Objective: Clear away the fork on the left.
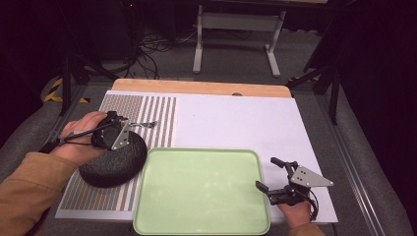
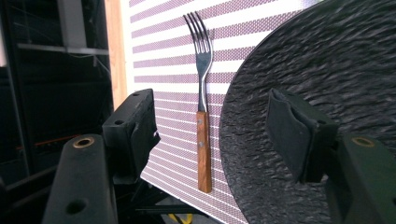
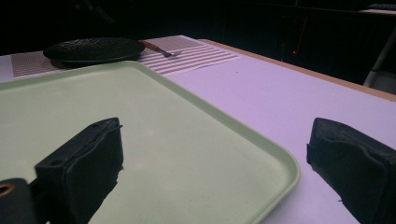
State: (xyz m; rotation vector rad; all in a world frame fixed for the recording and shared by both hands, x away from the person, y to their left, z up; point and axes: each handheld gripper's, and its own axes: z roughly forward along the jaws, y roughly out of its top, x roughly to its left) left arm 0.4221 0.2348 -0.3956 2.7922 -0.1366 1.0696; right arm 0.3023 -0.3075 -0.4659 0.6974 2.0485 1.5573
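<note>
A fork (image 2: 201, 70) with a wooden handle lies on the striped placemat (image 2: 159, 51), right beside the rim of a black textured plate (image 2: 322, 70). My left gripper (image 2: 215, 135) is open, and the fork's handle shows between its jaws with a gap on each side. In the high view the left gripper (image 1: 127, 129) hovers over the plate's (image 1: 115, 164) far edge and points at the fork (image 1: 146, 124). My right gripper (image 1: 267, 173) stands open and empty at the right edge of the light green tray (image 1: 201, 196). Its own view shows its jaws (image 3: 210, 163) straddling the tray's corner (image 3: 275, 163).
The striped placemat (image 1: 152, 110) covers the left of the white table top (image 1: 236, 123), which has a wooden far edge (image 1: 196, 87). A metal table frame (image 1: 238, 29) and cables lie on the floor beyond. The plate (image 3: 93, 49) and fork (image 3: 161, 49) sit far off in the right gripper view.
</note>
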